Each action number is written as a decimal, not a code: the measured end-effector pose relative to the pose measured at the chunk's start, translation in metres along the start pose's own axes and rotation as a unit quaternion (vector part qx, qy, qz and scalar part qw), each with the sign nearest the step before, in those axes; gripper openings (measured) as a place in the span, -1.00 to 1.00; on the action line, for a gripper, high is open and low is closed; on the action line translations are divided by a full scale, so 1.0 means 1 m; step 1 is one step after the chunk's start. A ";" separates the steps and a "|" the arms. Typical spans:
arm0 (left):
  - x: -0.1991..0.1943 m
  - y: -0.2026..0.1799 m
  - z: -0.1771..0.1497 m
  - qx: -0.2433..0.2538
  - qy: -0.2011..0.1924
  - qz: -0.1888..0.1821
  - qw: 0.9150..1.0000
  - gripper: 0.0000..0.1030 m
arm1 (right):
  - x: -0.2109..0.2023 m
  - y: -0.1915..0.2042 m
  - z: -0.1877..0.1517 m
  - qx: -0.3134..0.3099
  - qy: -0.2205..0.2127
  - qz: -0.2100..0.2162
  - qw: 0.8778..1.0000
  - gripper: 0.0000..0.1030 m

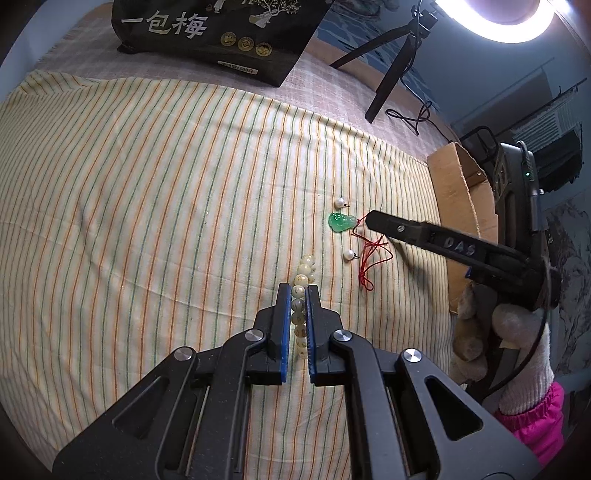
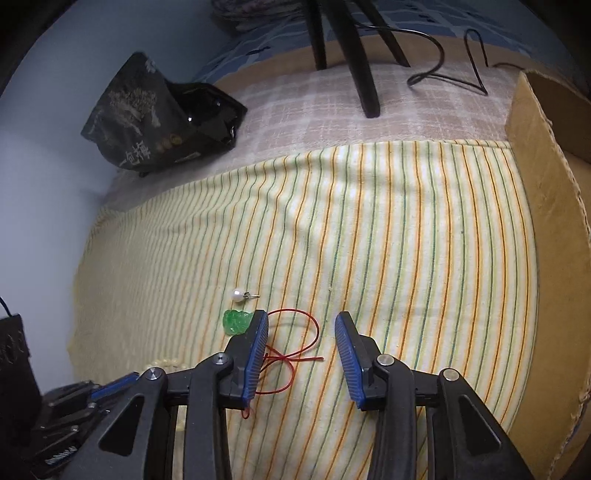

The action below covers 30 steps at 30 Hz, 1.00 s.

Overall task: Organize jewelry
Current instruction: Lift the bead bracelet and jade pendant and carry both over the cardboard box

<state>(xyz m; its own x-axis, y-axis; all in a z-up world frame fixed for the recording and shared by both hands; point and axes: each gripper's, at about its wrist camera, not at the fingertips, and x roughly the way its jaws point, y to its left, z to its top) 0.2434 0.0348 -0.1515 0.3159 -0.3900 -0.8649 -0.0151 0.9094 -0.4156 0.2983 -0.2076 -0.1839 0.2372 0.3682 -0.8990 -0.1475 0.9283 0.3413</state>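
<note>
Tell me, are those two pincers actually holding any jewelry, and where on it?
The left gripper is closed on the bead bracelet, along one side of its loop. The right gripper is open, holding nothing.

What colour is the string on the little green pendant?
Red. The string is tied to the green pendant and shows best in the right wrist view, looped on the striped cloth.

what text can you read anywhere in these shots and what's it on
"一包梅": large pale characters on the black snack bag, also seen sideways in the right wrist view.
"DAS": hand-marked on the finger of the right hand-held gripper.
Small white label strip at the bag's lower edge: too small to read.
Gold round seals on the bag: too blurred to read.
Markings on the bead bracelet: unreadable.
</note>
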 end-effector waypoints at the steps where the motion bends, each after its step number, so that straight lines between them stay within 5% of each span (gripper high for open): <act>1: 0.000 0.000 0.000 0.001 0.000 0.001 1.000 -0.90 | 0.002 0.004 0.000 -0.010 -0.004 -0.015 1.000 -0.30; 6: -0.001 -0.001 -0.001 0.004 -0.003 0.005 1.000 -0.90 | 0.005 0.018 -0.005 -0.066 -0.022 -0.085 0.994 -1.00; 17: -0.020 -0.010 0.003 0.011 -0.027 -0.010 1.000 -0.90 | -0.053 0.011 0.002 -0.008 -0.066 0.031 0.997 -1.00; 30: -0.055 -0.031 0.011 0.017 -0.061 -0.060 0.996 -0.90 | -0.141 0.031 0.008 -0.025 -0.154 0.057 0.986 -1.00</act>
<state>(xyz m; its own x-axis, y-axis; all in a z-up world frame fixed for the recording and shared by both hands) 0.2365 0.0299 -0.0881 0.4272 -0.4777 -0.7677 0.0621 0.8625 -0.5022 0.2676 -0.2306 -0.0447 0.4948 0.4755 -0.7273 -0.2358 0.8791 0.4143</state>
